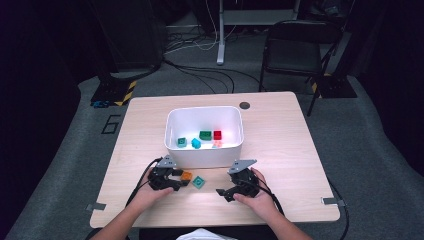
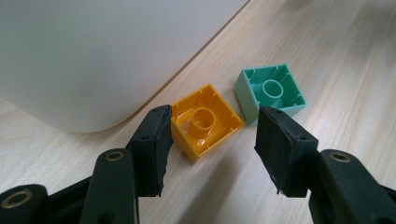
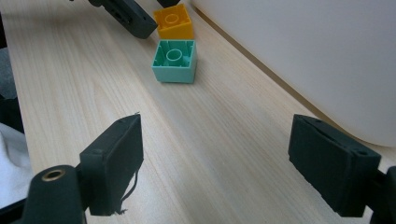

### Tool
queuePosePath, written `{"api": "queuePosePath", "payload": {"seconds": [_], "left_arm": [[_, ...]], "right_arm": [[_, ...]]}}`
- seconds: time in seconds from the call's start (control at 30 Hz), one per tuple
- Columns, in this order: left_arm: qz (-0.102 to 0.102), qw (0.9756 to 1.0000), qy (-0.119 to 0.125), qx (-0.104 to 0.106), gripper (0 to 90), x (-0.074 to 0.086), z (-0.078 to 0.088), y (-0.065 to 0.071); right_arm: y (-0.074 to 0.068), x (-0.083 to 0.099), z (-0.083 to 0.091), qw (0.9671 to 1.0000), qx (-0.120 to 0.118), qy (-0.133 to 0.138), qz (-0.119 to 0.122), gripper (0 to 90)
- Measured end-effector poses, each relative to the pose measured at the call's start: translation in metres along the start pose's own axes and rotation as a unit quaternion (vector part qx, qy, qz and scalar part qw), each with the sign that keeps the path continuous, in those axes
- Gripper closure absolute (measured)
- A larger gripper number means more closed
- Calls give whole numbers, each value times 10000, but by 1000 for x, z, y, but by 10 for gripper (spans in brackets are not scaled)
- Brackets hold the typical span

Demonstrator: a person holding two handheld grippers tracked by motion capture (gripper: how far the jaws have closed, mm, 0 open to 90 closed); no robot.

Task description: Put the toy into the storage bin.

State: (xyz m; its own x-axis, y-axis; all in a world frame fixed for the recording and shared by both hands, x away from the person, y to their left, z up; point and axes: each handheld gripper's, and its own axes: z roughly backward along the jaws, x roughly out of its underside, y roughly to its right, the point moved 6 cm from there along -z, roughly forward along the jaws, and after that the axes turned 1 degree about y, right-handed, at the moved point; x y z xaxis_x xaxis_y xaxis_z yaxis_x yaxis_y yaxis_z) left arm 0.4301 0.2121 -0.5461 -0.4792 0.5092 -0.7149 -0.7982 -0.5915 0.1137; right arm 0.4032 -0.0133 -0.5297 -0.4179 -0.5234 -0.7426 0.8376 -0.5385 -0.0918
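Observation:
An orange brick (image 1: 186, 175) lies upside down on the wooden table (image 1: 290, 150), just in front of the white bin (image 1: 204, 156). A mint-green brick (image 1: 198, 182) lies beside it, also hollow side up. My left gripper (image 1: 176, 180) is low over the table and open. In the left gripper view the orange brick (image 2: 205, 122) sits between the jaw tips of the left gripper (image 2: 215, 119). One pad is close to its corner and the other stands clear. The mint-green brick (image 2: 271, 88) lies just beyond. My right gripper (image 3: 217, 135) is wide open with nothing in it, some way short of the mint-green brick (image 3: 175, 60).
The bin's wall (image 2: 93, 56) rises close behind the orange brick. Inside the bin lie several bricks, among them a red one (image 1: 217, 134) and a dark green one (image 1: 205, 135). A black chair (image 1: 295, 50) and cables are on the floor beyond the table.

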Motion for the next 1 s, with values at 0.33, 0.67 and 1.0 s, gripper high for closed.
{"api": "queuePosePath", "payload": {"seconds": [0.33, 0.67, 1.0], "left_arm": [[64, 9999, 74, -54, 462, -5, -10, 1], [-144, 9997, -79, -183, 573, -4, -14, 3], [-191, 9996, 149, -116, 584, -14, 6, 7]], "right_arm": [[0, 0, -1, 10000, 1, -9, 17, 174], [0, 0, -1, 10000, -5, -4, 57, 179], [0, 1, -1, 10000, -11, -18, 54, 180]]}}
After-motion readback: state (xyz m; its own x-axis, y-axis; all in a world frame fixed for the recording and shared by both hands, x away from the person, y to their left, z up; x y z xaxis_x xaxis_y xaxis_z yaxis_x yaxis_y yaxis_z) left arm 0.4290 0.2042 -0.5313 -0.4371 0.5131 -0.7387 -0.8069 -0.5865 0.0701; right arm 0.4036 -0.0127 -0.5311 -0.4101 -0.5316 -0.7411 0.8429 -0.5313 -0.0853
